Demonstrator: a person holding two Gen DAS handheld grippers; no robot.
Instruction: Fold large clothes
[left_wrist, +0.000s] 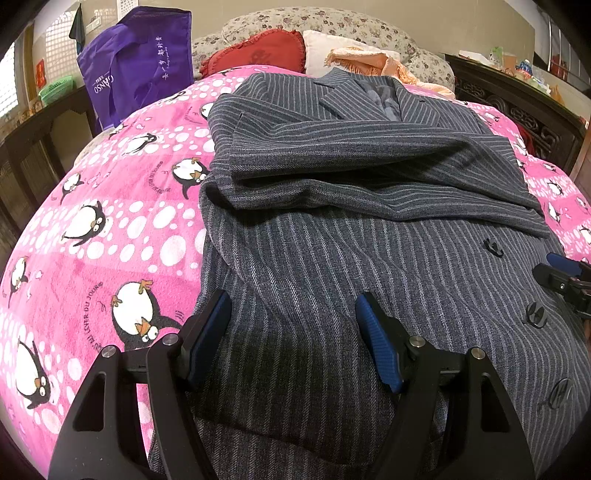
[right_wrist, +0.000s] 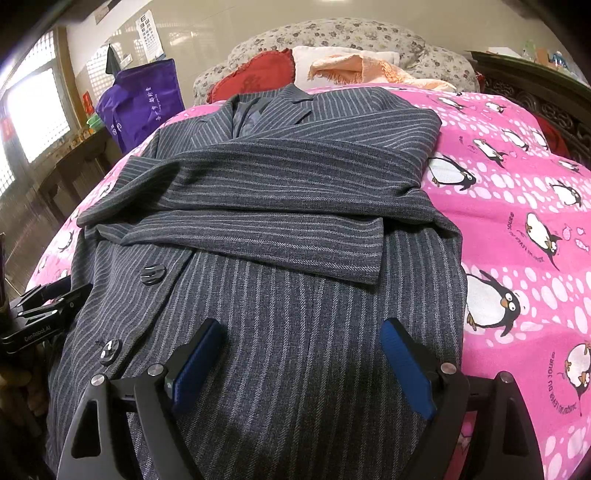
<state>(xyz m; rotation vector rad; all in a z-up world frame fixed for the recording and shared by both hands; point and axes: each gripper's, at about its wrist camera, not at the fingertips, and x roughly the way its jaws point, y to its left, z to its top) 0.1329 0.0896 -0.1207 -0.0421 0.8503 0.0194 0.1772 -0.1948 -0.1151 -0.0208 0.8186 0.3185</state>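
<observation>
Garment: a grey pinstriped jacket (left_wrist: 332, 236) lies face up along the bed (left_wrist: 110, 229), collar toward the pillows at the head end, hem toward the near edge where both tools wait.
Sleeves: both sleeves (right_wrist: 258, 206) are already laid crosswise over the chest, one on top of the other, so the jacket is a narrow upright panel.
Bed cover: pink blanket with penguins, bare on both sides of the jacket.
Left tongs (left_wrist: 293, 332): apart, nothing between the blue pads; they hover over the lower left part of the jacket, near its left edge, and I cannot tell whether they touch the cloth.
Right tongs (right_wrist: 301, 362): apart, wider than the left, empty; they hang over the lower right part, beside the jacket's right edge.
Buttons: 3 dark buttons (left_wrist: 535, 314) run down the front between the 2 tools.
Step in hand: by my reading the sleeve fold is done and the hem fold is about to start; neither tool has hold of anything yet.
Next move calls for: each tool to drop to its own hem corner, pinch through both layers, then lift together and carry the hem up toward the collar, level, so the crossed sleeves stay put.
Risk: the thick cloth may slip from a shallow pinch.
</observation>
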